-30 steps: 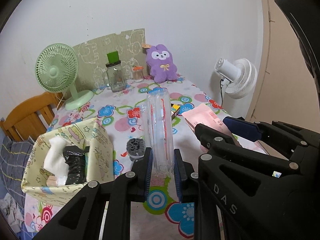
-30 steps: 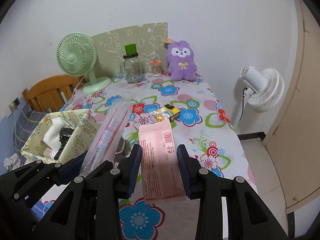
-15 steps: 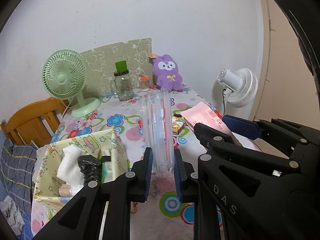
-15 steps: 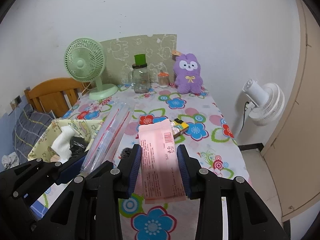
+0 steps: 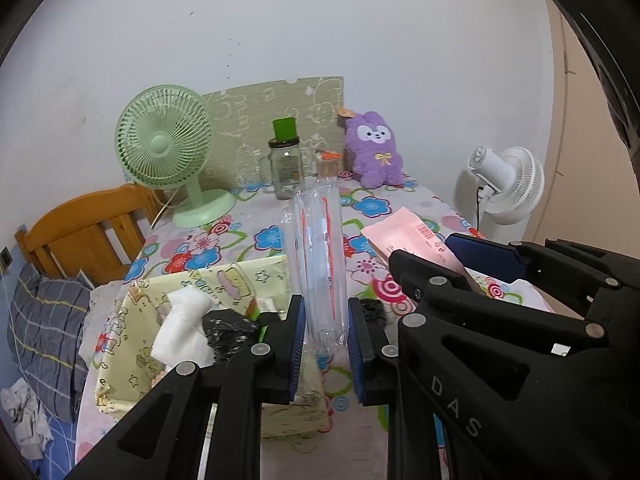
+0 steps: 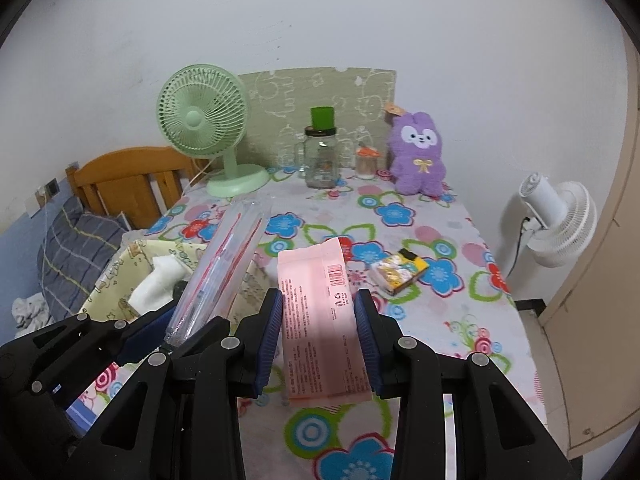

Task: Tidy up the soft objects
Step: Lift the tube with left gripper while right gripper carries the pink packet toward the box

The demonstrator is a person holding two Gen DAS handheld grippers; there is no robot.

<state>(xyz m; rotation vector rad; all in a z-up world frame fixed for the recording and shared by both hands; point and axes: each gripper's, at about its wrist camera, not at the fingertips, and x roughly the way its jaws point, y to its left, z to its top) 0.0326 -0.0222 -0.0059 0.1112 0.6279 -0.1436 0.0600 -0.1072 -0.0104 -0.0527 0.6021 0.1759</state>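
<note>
We find the left gripper (image 5: 326, 344) closed on a clear plastic packet (image 5: 320, 256), held above the yellow fabric bin (image 5: 132, 320). The right gripper (image 6: 318, 340) clamps a pink pouch (image 6: 318, 300) over the tabletop (image 6: 440, 320). Both look light, limp and slippery; we judge a grip low across their width soundest.

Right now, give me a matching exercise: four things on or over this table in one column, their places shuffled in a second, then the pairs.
Things
1. clear plastic packet
2. pink packet
3. purple plush rabbit
4. white cloth

Places
A. in the yellow fabric basket
B. clamped in the right gripper
C. at the table's far end by the wall
D. clamped in the left gripper

Pairs: 1-D, 2-B, 3-C, 4-A
</note>
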